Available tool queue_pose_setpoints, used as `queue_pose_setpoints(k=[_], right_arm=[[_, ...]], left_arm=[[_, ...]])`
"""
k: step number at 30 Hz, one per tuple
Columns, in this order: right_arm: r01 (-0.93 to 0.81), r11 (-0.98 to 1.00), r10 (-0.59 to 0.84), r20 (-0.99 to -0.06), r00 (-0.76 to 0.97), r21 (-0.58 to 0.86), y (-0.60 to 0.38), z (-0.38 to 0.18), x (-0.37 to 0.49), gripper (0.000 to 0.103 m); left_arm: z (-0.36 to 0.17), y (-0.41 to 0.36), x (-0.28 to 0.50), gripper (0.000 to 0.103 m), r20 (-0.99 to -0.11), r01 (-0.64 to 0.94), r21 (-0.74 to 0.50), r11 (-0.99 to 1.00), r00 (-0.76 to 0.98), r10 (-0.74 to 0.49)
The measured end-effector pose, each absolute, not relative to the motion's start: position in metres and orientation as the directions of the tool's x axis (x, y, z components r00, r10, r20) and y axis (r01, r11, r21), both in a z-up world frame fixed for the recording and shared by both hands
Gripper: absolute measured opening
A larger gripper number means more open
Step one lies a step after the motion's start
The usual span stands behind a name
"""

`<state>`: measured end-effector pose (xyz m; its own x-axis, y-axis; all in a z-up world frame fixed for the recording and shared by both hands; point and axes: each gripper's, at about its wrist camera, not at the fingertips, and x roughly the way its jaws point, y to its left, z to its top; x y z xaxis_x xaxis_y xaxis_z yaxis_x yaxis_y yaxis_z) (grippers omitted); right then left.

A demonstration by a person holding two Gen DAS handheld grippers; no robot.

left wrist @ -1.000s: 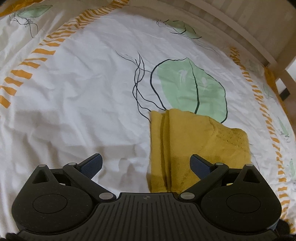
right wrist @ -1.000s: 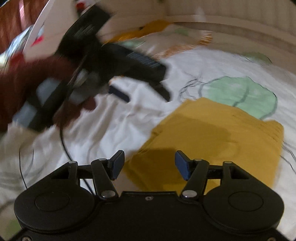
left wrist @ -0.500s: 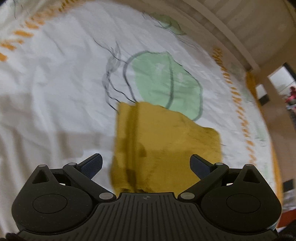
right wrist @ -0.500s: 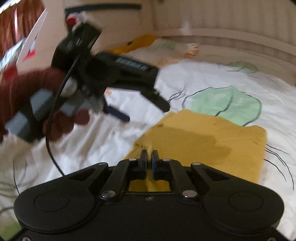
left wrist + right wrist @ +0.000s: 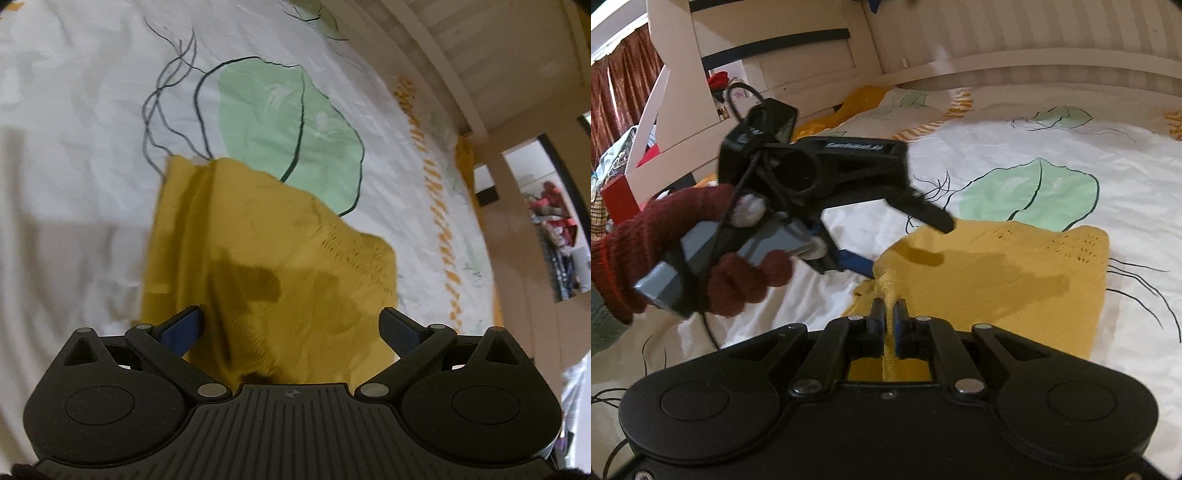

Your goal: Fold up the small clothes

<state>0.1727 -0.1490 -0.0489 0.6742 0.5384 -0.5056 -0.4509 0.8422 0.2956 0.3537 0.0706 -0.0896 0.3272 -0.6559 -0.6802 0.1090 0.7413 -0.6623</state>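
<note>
A small mustard-yellow knitted garment [image 5: 280, 266] lies folded on a white bedsheet [image 5: 74, 166] printed with green leaves. It has a band of openwork holes near its 2 o'clock corner in the left wrist view. Several layered edges run along its 9 o'clock side. Its far edge overlaps the large green leaf [image 5: 280, 122] at 12 o'clock. In the right wrist view, the near corner [image 5: 888, 291] at 6 o'clock is pulled up into a pinched ridge

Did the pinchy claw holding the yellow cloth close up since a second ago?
Yes. The right gripper stood open over the yellow cloth; now its jaws are shut on a pinch of its near edge, against the bedsheet.
</note>
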Motion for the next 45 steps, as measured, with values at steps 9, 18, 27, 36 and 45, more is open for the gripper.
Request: queue_pose_setpoints(k=[9,18,27,36,45], right_arm=[[-0.458,0.832,0.555,-0.512,0.656,0.315,-0.149,-0.057,0.170,0.010],[-0.461,0.834,0.551,-0.509,0.661,0.304,-0.145,-0.055,0.165,0.010],[-0.506,0.805,0.579,-0.594,0.559,0.308,-0.117,-0.080,0.181,0.021],[-0.474,0.773,0.633,-0.576,0.518,0.422,-0.134,-0.083,0.175,0.066],[-0.382,0.739,0.666,-0.519,0.535,0.555,-0.164,-0.073,0.165,0.078]], left_arm=[[-0.104,0.070,0.375,0.056,-0.678,0.054,-0.662,0.748,0.384,-0.627],[-0.085,0.077,0.359,0.007,-0.645,0.089,-0.613,0.785,0.519,-0.562],[-0.111,0.100,0.361,0.011,-0.730,0.029,-0.527,0.850,0.497,-0.469],[-0.094,0.113,0.354,0.044,-0.741,0.036,-0.469,0.883,0.528,-0.415],[-0.062,0.123,0.317,0.073,-0.724,0.056,-0.458,0.887,0.555,-0.409]])
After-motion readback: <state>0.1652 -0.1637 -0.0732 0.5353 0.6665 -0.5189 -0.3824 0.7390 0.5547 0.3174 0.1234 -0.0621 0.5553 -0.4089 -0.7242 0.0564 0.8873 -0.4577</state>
